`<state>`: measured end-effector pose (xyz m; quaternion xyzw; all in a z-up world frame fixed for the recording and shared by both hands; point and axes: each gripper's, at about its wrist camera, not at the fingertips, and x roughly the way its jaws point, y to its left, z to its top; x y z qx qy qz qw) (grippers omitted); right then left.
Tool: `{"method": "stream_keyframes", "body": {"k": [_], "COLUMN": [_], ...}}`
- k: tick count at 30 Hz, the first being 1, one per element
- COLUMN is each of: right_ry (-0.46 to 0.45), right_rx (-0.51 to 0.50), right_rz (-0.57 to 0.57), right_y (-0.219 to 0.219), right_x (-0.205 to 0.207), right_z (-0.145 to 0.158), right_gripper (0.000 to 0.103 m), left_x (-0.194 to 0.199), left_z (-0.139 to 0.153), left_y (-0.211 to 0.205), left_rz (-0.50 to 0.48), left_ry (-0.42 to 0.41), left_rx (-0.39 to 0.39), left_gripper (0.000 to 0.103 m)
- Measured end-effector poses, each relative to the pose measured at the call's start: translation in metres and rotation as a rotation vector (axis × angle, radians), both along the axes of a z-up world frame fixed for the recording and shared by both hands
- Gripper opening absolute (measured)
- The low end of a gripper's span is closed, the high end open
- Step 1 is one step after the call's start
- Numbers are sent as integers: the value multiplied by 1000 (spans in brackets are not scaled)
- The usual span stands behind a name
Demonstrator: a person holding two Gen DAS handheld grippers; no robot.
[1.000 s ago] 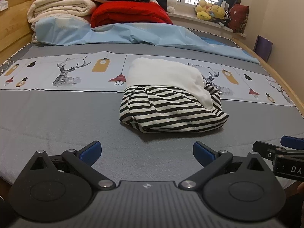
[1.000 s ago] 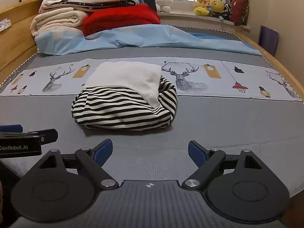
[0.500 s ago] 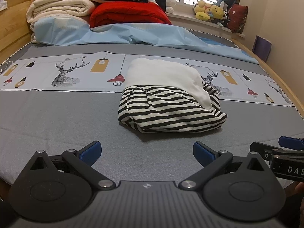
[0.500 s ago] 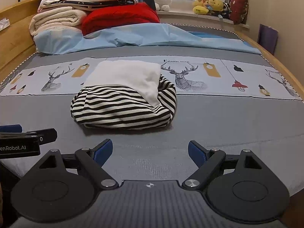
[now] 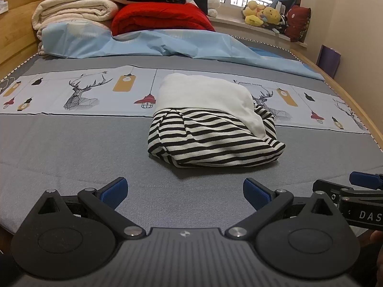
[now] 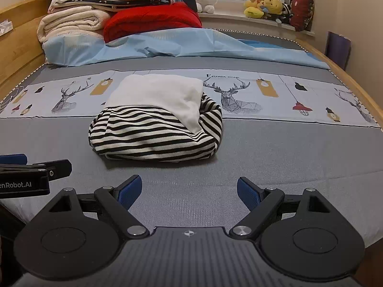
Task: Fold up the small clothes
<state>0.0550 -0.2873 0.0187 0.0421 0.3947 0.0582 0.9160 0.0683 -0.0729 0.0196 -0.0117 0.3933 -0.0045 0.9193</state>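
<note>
The striped garment (image 5: pixel 215 138) lies folded into a compact bundle on the grey band of the bed (image 5: pixel 71 148), its far edge reaching onto the printed deer strip; a white panel (image 5: pixel 205 93) covers its upper half and black-and-white stripes wrap the near side. In the right wrist view the same bundle (image 6: pixel 155 134) sits a little left of centre.

Over the last second very little has changed: the bundle keeps its shape and place, and both cameras have only drifted slightly, so the garment sits a touch differently in each frame. That reads as a finished fold with both tools drawn back, and I judge the task at or near its end for this piece.

The left gripper (image 5: pixel 184 191) hangs low over the near edge of the bed, jaws spread wide and holding nothing, well short of the cloth. The right gripper (image 6: pixel 189 191) is likewise wide and empty, just beside its partner.

Further off, a light blue sheet (image 5: pixel 167 43) lies rumpled across the bed, backed by a red quilt (image 5: pixel 162 19) and stacked cream blankets (image 5: pixel 76 9). Plush toys (image 5: pixel 263 15) line the windowsill. Nothing stands between the jaws and the bundle.
</note>
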Motion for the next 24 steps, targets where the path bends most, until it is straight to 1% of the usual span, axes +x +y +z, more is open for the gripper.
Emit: {"method": "stream_keyframes", "body": {"k": [24], "right_ry": [0], "right_rx": [-5], "right_rz": [5], "right_y": [0], "right_x": [-1], "right_z": [-2], "right_gripper": [87], "left_x": [0], "left_z": [-1], "left_y": [1], "left_rz": [-20], "left_ry": [-10], "left_rx": [4], "left_gripper": [103]}}
